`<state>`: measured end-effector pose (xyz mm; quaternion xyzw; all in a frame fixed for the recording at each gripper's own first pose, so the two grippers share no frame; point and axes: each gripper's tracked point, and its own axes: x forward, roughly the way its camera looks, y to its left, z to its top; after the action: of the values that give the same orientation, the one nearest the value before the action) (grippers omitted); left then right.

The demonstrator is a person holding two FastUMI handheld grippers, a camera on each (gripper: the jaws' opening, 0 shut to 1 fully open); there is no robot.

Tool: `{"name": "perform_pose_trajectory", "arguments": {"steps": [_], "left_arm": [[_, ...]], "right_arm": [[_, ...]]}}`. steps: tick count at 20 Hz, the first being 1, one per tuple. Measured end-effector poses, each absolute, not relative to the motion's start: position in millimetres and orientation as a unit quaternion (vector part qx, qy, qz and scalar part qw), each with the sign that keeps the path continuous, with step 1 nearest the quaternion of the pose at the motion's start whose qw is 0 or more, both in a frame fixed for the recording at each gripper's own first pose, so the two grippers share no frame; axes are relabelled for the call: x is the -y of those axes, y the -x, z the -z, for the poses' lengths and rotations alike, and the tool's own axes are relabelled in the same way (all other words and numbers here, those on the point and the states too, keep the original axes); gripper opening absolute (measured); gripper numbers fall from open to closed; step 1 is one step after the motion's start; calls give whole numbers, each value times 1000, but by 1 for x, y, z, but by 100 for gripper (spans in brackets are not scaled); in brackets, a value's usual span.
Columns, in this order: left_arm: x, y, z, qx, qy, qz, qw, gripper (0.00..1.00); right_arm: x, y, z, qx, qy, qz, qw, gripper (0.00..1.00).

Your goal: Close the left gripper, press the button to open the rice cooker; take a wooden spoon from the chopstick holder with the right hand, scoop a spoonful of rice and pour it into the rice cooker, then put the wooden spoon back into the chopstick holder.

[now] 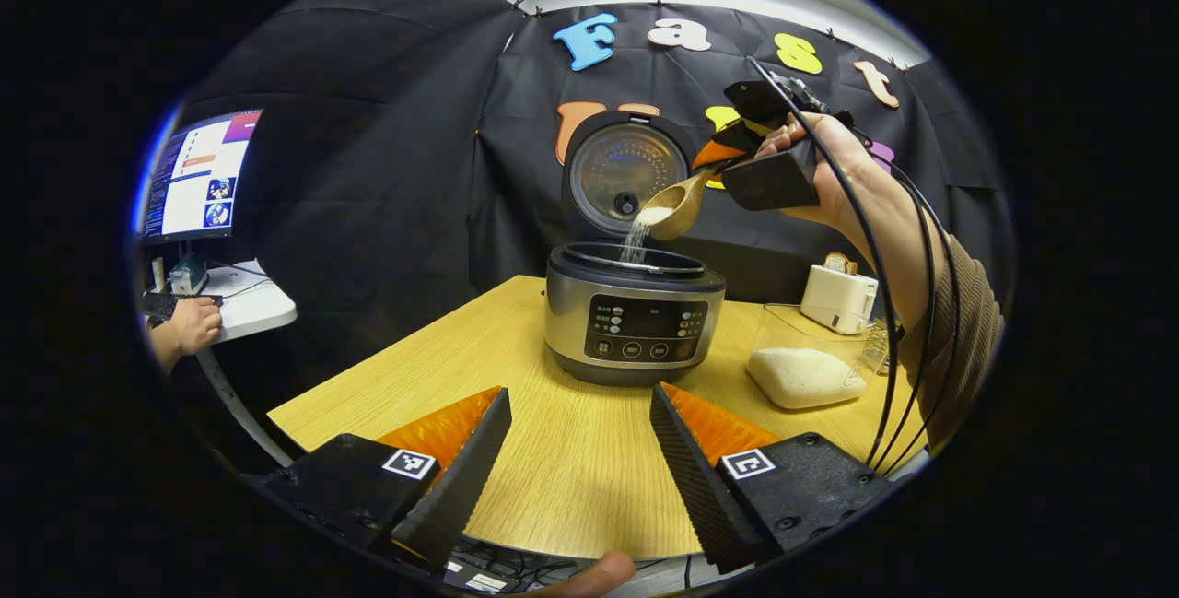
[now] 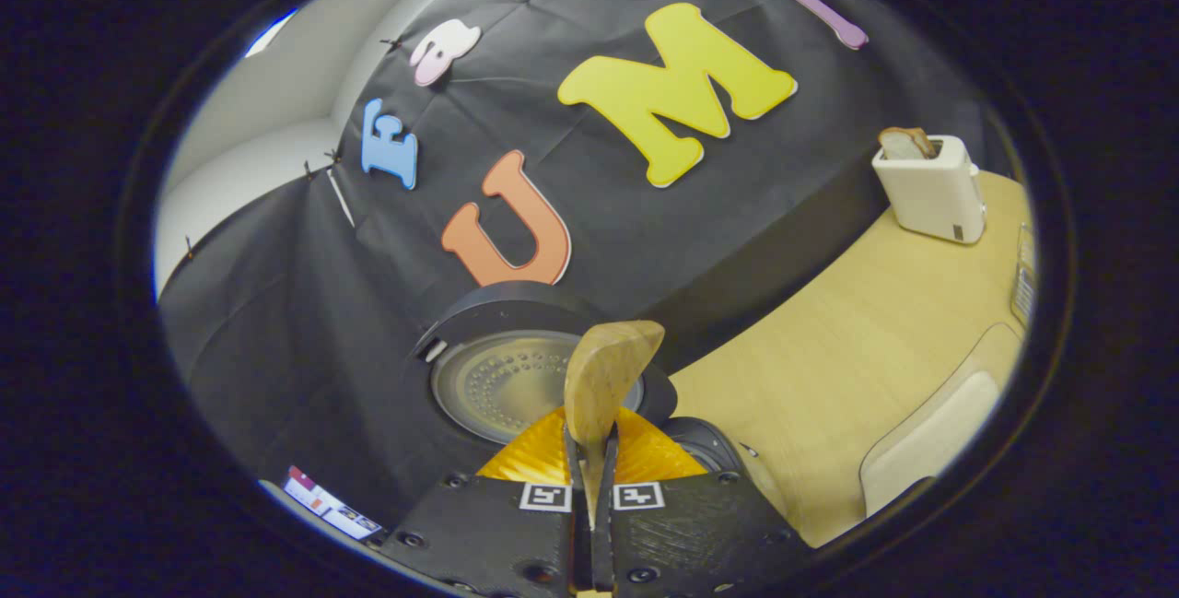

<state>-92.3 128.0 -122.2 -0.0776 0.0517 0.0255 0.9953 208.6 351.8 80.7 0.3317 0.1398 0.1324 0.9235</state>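
Note:
The rice cooker (image 1: 634,317) stands on the wooden table (image 1: 571,460) with its lid (image 1: 626,174) raised. Above its pot, my right gripper (image 1: 717,160) is shut on the handle of a wooden spoon (image 1: 675,208), tilted so that white rice streams down into the cooker. In the right gripper view the spoon (image 2: 603,377) stands between the closed fingers of that gripper (image 2: 592,464), with the lid's inner plate (image 2: 516,384) behind it. My left gripper (image 1: 580,451) hovers open over the table in front of the cooker, nothing between its fingers.
A clear container of rice (image 1: 806,368) sits right of the cooker; it appears again as the rice container (image 2: 939,427). A white toaster (image 1: 838,296) holding bread stands behind it. At far left, a monitor (image 1: 198,174) and a person's hand (image 1: 189,326) on a side desk.

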Motion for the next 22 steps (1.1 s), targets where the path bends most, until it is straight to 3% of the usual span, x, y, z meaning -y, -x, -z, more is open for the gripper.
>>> {"name": "perform_pose_trajectory", "arguments": {"steps": [11, 22], "left_arm": [[-130, 91, 124, -52, 61, -30, 996, 97], [-130, 88, 135, -66, 65, -33, 995, 97]], "right_arm": [[-373, -207, -77, -98, -117, -151, 977, 1], [-399, -196, -75, -56, 80, -167, 981, 2]]}}
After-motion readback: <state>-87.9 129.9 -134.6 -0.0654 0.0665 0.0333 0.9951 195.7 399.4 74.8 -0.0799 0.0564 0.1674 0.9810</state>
